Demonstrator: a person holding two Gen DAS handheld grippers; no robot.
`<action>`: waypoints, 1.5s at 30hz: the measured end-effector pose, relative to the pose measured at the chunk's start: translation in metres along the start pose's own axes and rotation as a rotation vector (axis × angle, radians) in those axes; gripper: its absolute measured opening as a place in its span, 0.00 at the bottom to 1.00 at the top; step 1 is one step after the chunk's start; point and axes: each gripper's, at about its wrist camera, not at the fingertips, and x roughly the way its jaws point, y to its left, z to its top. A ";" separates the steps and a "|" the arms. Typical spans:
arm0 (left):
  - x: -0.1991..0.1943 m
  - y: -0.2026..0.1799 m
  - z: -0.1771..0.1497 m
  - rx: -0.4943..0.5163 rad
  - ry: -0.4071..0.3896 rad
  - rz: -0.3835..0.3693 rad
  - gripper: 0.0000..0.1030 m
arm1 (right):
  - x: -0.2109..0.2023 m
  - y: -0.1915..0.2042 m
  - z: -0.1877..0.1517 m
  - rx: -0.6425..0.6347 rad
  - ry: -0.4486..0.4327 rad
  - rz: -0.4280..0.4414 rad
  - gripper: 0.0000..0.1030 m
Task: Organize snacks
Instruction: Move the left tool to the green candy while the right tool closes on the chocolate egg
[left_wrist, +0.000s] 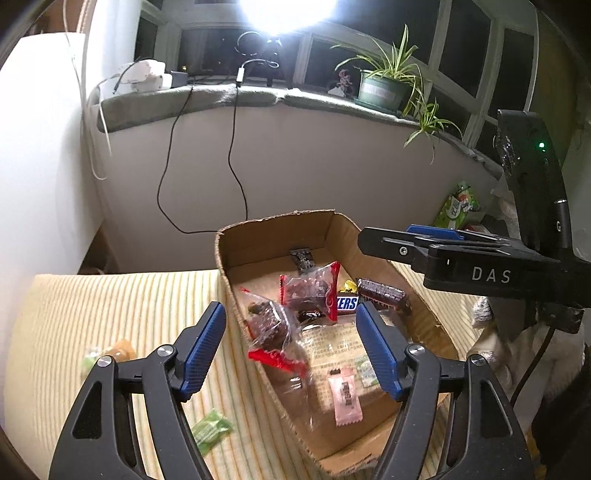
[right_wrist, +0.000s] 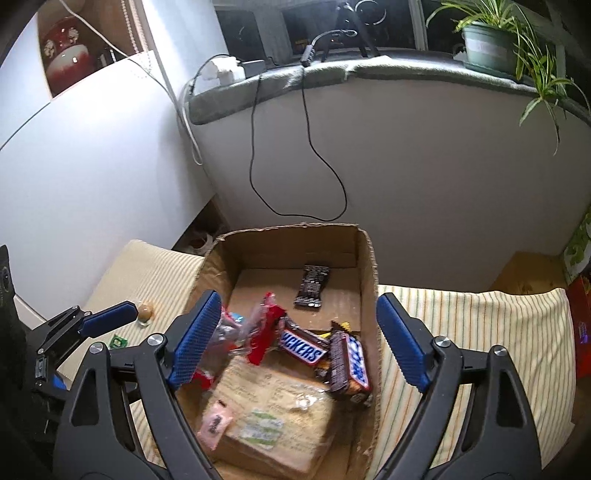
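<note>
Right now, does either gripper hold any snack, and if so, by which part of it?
Nothing is held. The left gripper and the right gripper both stand open above the brown cardboard box; the snacks lie loose inside it.

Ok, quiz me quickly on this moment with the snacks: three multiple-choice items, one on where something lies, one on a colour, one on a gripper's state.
1. Where does the Snickers bar lie?
A. on the striped cloth
B. inside the cardboard box
C. on the windowsill

2. What colour is the small wrapped candy lying on the striped cloth outside the cardboard box, near the left gripper?
A. green
B. blue
C. black

3. How does the right gripper stand?
A. shut on the Snickers bar
B. shut on a pink packet
C. open, holding nothing

Answers: 1 B, the bar rests on the box floor among other snacks. 2 A, its wrapper shows bright green against the cloth. 3 C, its blue pads stand wide apart above the box with nothing pressed between them.
</note>
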 end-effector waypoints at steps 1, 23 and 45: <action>-0.003 0.002 -0.001 -0.001 -0.005 0.001 0.71 | -0.002 0.003 -0.001 -0.003 -0.003 0.002 0.86; -0.083 0.126 -0.078 -0.166 -0.005 0.119 0.65 | -0.034 0.142 -0.070 -0.181 -0.030 0.240 0.86; -0.044 0.164 -0.110 -0.217 0.080 0.123 0.55 | 0.097 0.230 -0.030 -0.224 0.297 0.184 0.76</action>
